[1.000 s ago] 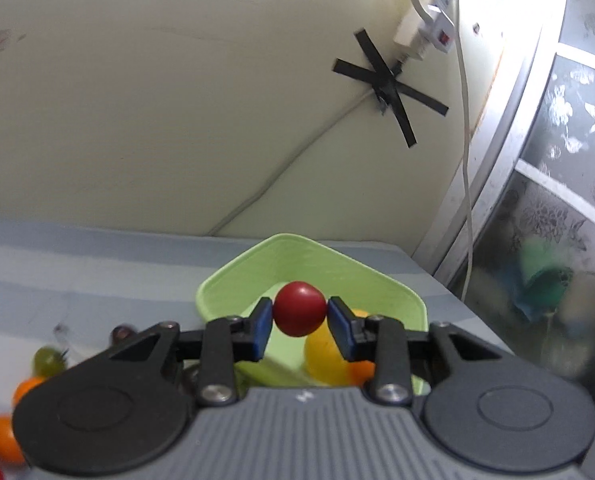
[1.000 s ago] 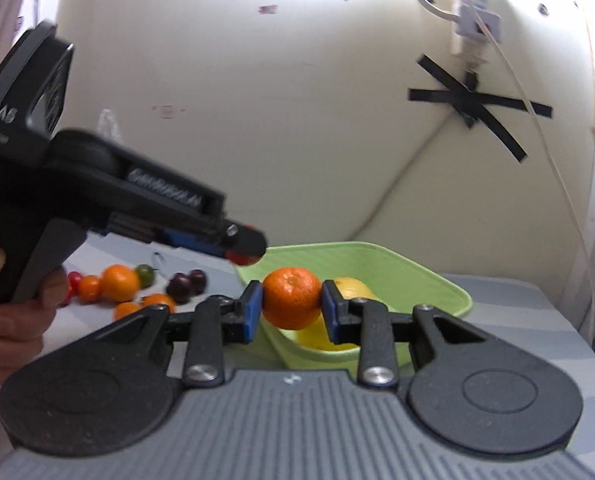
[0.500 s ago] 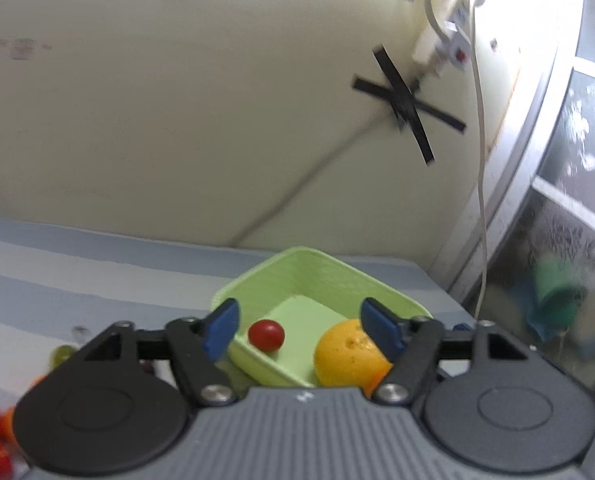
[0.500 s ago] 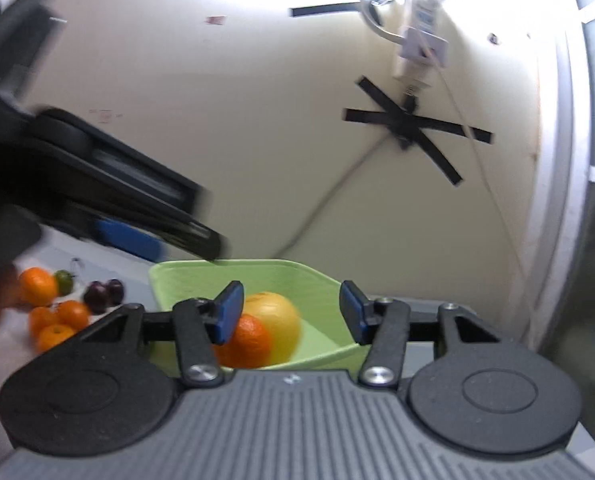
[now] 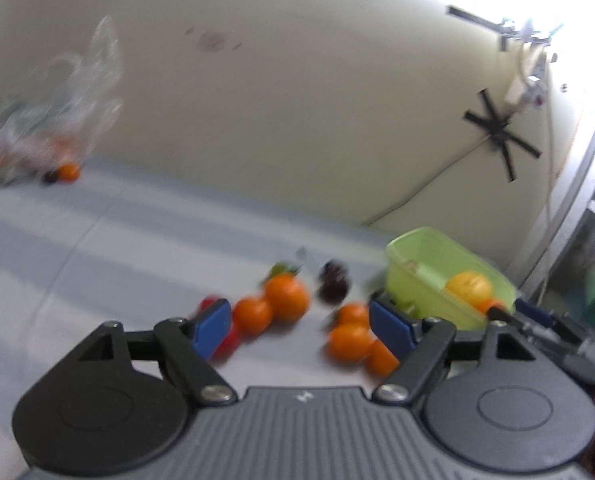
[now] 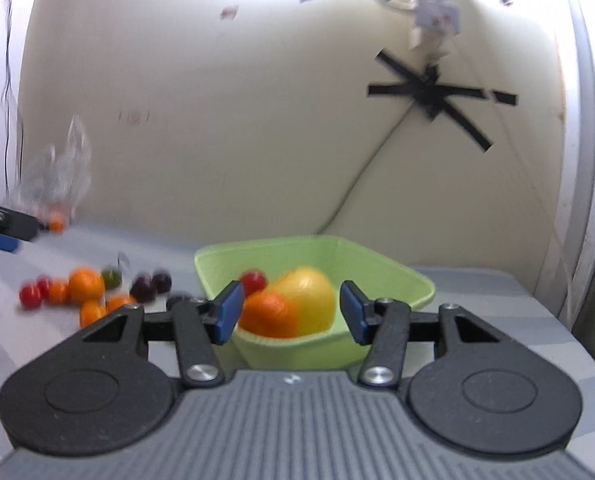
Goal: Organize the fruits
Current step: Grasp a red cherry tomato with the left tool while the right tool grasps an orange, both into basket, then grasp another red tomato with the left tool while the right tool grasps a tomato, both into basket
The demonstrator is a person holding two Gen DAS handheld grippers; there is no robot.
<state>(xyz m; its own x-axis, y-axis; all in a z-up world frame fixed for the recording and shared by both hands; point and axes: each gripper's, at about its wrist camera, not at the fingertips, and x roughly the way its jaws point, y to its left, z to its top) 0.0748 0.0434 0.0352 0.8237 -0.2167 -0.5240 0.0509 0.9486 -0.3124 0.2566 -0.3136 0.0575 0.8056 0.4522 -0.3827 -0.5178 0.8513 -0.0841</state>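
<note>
A light green bin (image 6: 381,266) stands on the striped cloth and holds a yellow fruit (image 6: 309,298), an orange mandarin (image 6: 269,314) and a red tomato (image 6: 253,281). My right gripper (image 6: 291,312) is open and empty just in front of the bin. My left gripper (image 5: 301,326) is open and empty above a loose pile of mandarins (image 5: 287,298), red tomatoes (image 5: 227,342) and dark plums (image 5: 333,282) left of the bin (image 5: 425,258). The same pile (image 6: 85,286) shows in the right wrist view.
A clear plastic bag with more fruit (image 5: 45,136) lies at the far left by the wall, with a mandarin (image 5: 68,172) beside it. A taped cable and power strip (image 6: 433,20) hang on the wall. A window frame (image 5: 577,184) borders the right.
Both grippers opened and dropped their fruit, the red tomato and the mandarin, into the bin. The left gripper then swung left to the loose pile; the right gripper pulled back slightly.
</note>
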